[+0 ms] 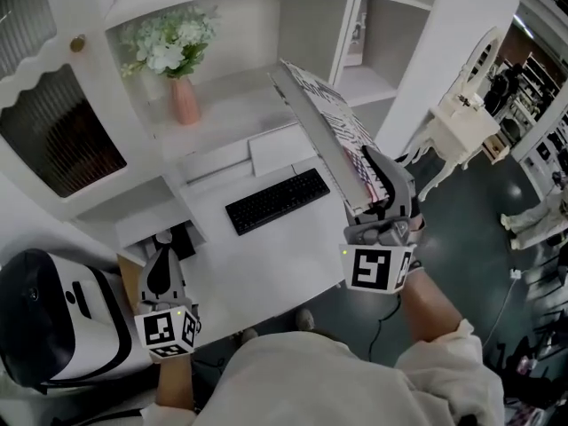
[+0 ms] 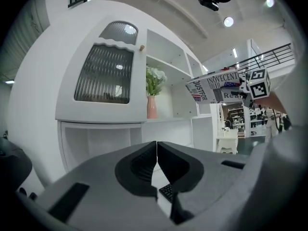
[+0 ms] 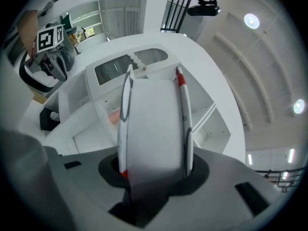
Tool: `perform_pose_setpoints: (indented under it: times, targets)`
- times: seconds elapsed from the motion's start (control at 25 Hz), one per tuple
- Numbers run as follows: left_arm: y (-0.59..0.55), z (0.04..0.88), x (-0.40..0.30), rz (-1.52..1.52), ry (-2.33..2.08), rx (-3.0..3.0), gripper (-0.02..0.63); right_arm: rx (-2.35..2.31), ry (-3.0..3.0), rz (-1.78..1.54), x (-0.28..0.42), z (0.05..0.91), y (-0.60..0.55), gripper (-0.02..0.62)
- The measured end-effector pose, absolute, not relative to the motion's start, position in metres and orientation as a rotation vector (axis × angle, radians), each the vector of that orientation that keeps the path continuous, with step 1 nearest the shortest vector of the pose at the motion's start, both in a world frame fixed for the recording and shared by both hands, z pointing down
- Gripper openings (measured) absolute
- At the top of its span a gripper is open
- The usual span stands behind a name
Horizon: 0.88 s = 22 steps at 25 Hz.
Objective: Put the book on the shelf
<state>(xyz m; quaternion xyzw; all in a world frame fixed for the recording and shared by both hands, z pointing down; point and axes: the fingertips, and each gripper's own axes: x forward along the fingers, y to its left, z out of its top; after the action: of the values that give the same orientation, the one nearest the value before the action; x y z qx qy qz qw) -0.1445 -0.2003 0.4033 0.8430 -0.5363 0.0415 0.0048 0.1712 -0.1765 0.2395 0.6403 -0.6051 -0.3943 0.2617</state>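
At the left, the grey plastic left tool has its two dark ribbed pads pressed together with nothing between them. It hangs level near the left edge of the smooth white tabletop, likely parked there to keep out of the way.

Behind it stands a white cupboard door with an arched, ribbed-glass pane. Next to the door, a slim matte pink vase of white flowers sits in an open bay of the glossy white shelf unit. A flat black keyboard lies on the tabletop below.

Further right, the thick hard-covered book with a red, black and white printed cover is in the air above the tabletop, tilted up toward the shelf bays and not yet on any shelf. The right tool clamps it across its thickness, partly open, one pad on each cover, with the pale page block between them. Gripping one end probably leaves the far end free to slide into a bay. The stiff covers should take the squeeze without buckling.
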Motion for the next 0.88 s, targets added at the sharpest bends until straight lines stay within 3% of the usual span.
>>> perform_pose_setpoints:
  times: [0.88]
  targets:
    - [-0.193,0.408,-0.152,0.11,-1.935,2.431,0.006,1.287,-1.482,-1.253,0.145,0.235,-0.307,0.167]
